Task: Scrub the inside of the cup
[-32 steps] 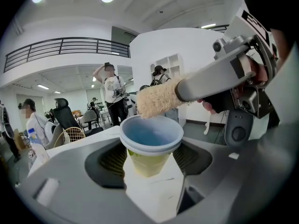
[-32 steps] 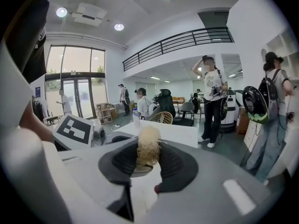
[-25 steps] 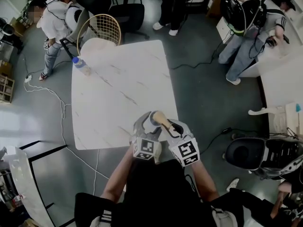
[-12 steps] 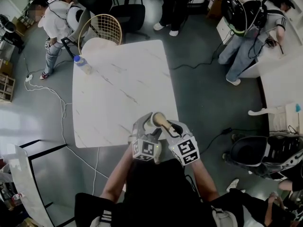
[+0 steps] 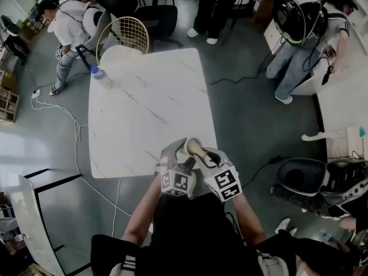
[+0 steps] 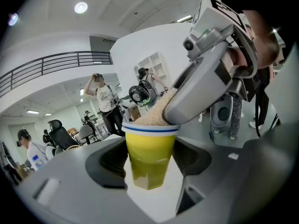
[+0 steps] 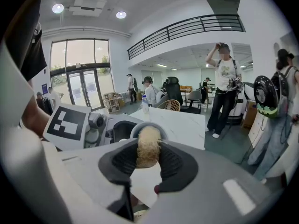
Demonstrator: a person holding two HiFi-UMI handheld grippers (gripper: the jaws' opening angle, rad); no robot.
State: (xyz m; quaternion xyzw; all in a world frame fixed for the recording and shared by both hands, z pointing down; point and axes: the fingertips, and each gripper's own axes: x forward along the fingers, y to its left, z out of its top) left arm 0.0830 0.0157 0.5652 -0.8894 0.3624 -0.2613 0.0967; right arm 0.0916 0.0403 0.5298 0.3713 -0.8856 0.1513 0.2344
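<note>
My left gripper (image 6: 149,159) has its jaws rather wide, and both pads press on the sides of a yellow paper cup with a white rim and a blue stripe (image 6: 150,146), which it holds off the surface. My right gripper (image 7: 148,162) is closed narrow on a tan, fibrous scrubbing pad (image 7: 148,146), and the far end of this pad goes into the mouth of the cup. In the head view both grippers meet over the near edge of the white marble-pattern table (image 5: 144,108). A clear plastic bottle (image 5: 100,78) stands at the far corner, well apart, beside a round wicker chair (image 5: 123,33).
</note>
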